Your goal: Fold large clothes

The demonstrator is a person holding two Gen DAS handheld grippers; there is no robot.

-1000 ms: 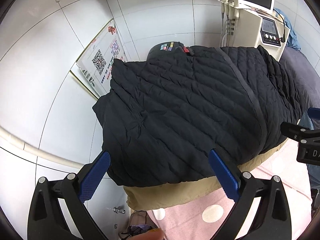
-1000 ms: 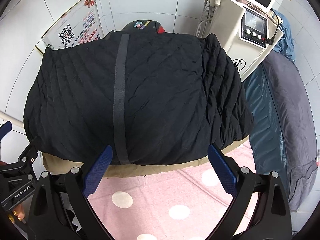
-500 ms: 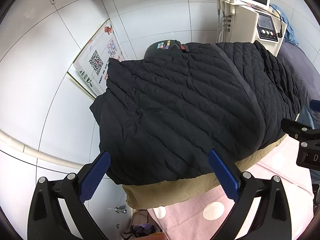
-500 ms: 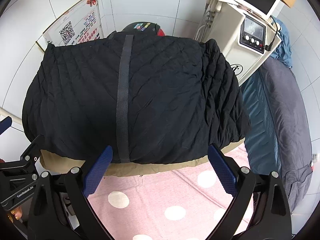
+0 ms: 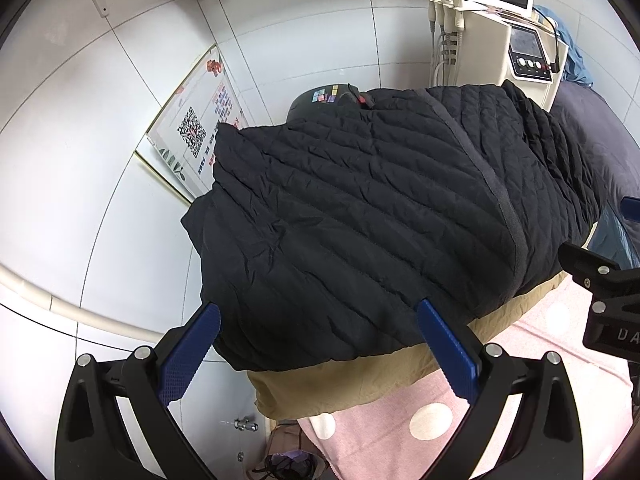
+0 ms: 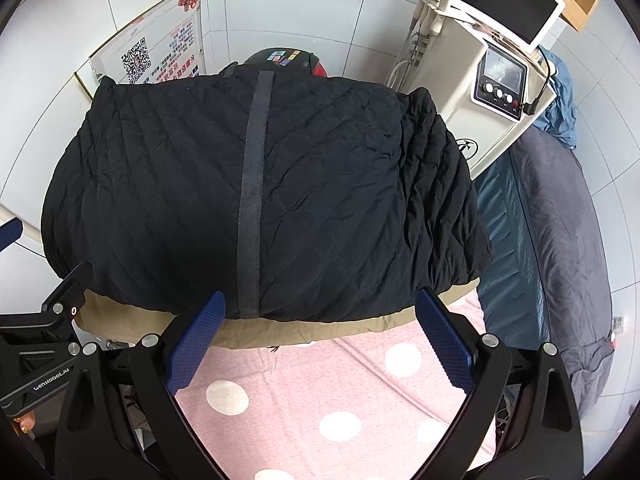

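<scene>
A black quilted jacket (image 5: 360, 216) lies spread flat over a tan cloth (image 5: 352, 380) on a pink polka-dot cover (image 6: 340, 392). It also shows in the right wrist view (image 6: 320, 200), with a grey strip (image 6: 252, 200) running down its middle. My left gripper (image 5: 316, 352) is open and empty, just short of the jacket's near left edge. My right gripper (image 6: 316, 340) is open and empty, just short of the jacket's near edge at the middle. The jacket's sleeves are hidden.
A white machine with a screen (image 6: 496, 64) stands at the back right. A poster with a QR code (image 5: 192, 136) leans on the tiled wall at the left. A dark grey and teal bedding (image 6: 560, 240) lies to the right. A black round object (image 6: 284, 60) sits behind the jacket.
Both grippers have drawn back a little from the jacket and stay open. The jacket has not moved.
</scene>
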